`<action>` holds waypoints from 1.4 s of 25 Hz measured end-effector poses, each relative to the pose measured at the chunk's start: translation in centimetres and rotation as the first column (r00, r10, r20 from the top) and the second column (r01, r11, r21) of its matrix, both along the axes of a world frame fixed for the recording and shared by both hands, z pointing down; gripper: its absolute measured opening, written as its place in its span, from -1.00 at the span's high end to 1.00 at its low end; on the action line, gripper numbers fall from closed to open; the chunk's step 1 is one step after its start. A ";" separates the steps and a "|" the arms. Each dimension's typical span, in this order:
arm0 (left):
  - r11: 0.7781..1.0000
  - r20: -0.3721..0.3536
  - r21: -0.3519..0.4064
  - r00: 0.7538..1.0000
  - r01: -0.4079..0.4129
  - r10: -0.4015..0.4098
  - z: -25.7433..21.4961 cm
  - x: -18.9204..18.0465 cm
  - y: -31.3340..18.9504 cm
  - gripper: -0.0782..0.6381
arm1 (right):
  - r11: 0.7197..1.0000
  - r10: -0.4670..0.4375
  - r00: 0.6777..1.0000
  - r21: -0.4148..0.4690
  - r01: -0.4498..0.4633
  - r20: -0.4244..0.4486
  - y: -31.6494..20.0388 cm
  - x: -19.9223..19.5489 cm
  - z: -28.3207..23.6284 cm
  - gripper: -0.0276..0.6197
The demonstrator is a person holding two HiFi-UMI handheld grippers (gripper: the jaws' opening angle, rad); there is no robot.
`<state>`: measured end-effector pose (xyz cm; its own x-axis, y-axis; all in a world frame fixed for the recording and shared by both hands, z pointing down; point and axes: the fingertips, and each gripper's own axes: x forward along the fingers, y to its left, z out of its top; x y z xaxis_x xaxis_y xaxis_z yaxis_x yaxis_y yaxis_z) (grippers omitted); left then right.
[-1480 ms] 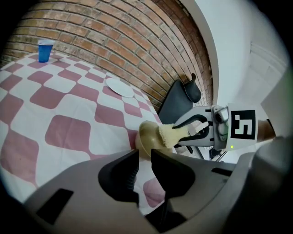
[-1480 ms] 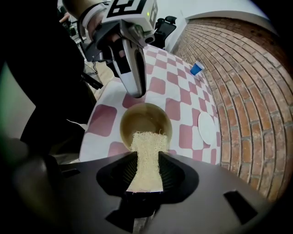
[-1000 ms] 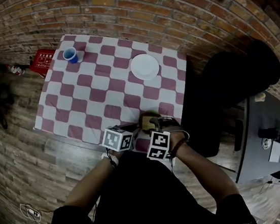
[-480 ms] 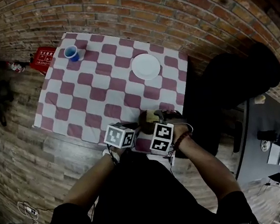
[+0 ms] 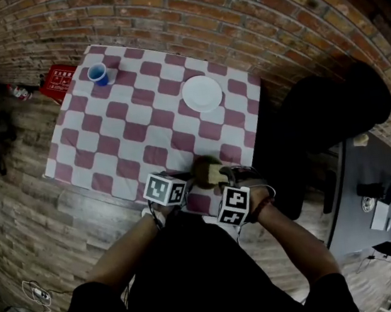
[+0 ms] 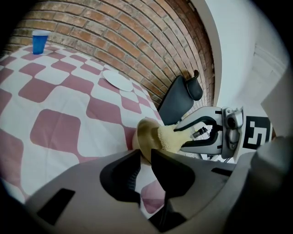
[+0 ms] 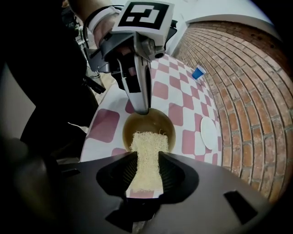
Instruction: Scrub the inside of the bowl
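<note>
Tongs on my left side (image 6: pixel 145 156) are clamped on the near rim of the bowl (image 6: pixel 144 136), one jaw inside the wall and the other outside. The bowl is a brown one and sits at the near edge of the table (image 5: pixel 128 122), over the pink-and-white checked cloth, just ahead of my two marker cubes in the head view. From the left gripper view it looks tipped, its mouth turned towards the right tongs (image 7: pixel 146 157); I cannot tell whether its base rests flat on the cloth.

The right tongs point steeply down and are closed on a pale yellow scrub pad (image 7: pixel 147 151). The pad runs out between the jaws, and its far end lies inside the bowl against the inner wall. In the right gripper view I look straight down into the bowl, with the left tongs' jaw meeting the rim at the far side.

Further out on the table, well apart from the bowl, a white plate (image 5: pixel 202 92) lies near the right edge and a blue cup (image 5: pixel 98 74) stands upright at the far left corner. A red box (image 5: pixel 59 82) sits on the wooden floor just beside that corner, and a black chair (image 5: pixel 332 109) stands to the right of the table, by the brick wall.
</note>
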<state>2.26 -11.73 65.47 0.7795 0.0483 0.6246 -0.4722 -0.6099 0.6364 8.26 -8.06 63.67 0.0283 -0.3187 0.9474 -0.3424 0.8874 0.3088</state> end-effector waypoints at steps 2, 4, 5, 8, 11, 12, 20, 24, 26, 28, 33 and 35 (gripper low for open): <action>1.000 -0.002 0.000 1.000 0.002 -0.002 0.0 0.0 0.0 0.57 | 1.000 -0.018 1.000 -0.002 0.018 0.006 0.1 -1.1 0.3 0.44; 1.000 -0.003 -0.001 1.000 0.004 -0.004 0.0 0.0 0.0 0.57 | 0.999 -0.037 0.999 -0.003 0.037 0.008 -0.1 -2.2 0.7 0.44; 1.000 -0.003 -0.001 1.000 0.005 -0.005 0.0 0.0 0.0 0.57 | 0.999 -0.045 0.999 -0.004 0.045 0.008 -0.3 -2.7 0.9 0.44; 1.000 -0.002 0.000 1.000 0.009 -0.009 0.0 0.1 0.0 0.57 | 0.999 -0.053 0.999 0.000 0.053 0.002 -1.4 -3.4 1.7 0.44; 1.000 -0.005 0.002 1.000 0.013 -0.013 0.0 0.1 0.0 0.57 | 0.999 -0.049 0.999 0.007 0.049 -0.015 -2.6 -3.2 2.3 0.44; 1.000 -0.005 0.001 1.000 0.015 -0.015 0.0 0.1 0.1 0.57 | 0.999 -0.051 0.998 0.006 0.051 -0.027 -2.9 -2.9 2.4 0.44; 1.000 -0.011 -0.002 1.000 0.016 -0.016 -0.1 0.1 0.1 0.57 | 0.992 -0.120 0.987 -0.041 0.117 -0.104 -2.5 -0.7 2.3 0.44; 1.000 -0.011 -0.005 1.000 0.016 -0.016 0.0 0.0 0.4 0.57 | 0.985 -0.169 0.980 -0.063 0.163 -0.109 -1.0 -1.5 1.9 0.44; 1.000 -0.012 -0.006 1.000 0.015 -0.015 -0.1 -0.1 0.5 0.57 | 0.982 -0.185 0.976 -0.069 0.178 -0.113 -0.6 -2.1 1.9 0.44; 1.000 -0.013 -0.008 1.000 0.017 -0.017 -0.1 -0.2 0.5 0.57 | 0.980 -0.191 0.976 -0.072 0.184 -0.109 -0.5 -2.8 2.2 0.44; 1.000 -0.013 -0.012 1.000 0.017 -0.017 -0.2 -0.3 0.7 0.57 | 0.983 -0.181 0.977 -0.060 0.175 -0.116 -1.8 -3.7 2.8 0.44; 1.000 -0.013 -0.012 1.000 0.019 -0.019 -0.2 -0.4 0.7 0.57 | 0.986 -0.166 0.979 -0.052 0.161 -0.120 -2.5 -3.4 2.8 0.44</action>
<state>1.84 -11.02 65.24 0.7884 0.0407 0.6139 -0.4750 -0.5937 0.6495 4.83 -10.56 66.43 0.0965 -0.2894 0.9523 -0.1528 0.9412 0.3014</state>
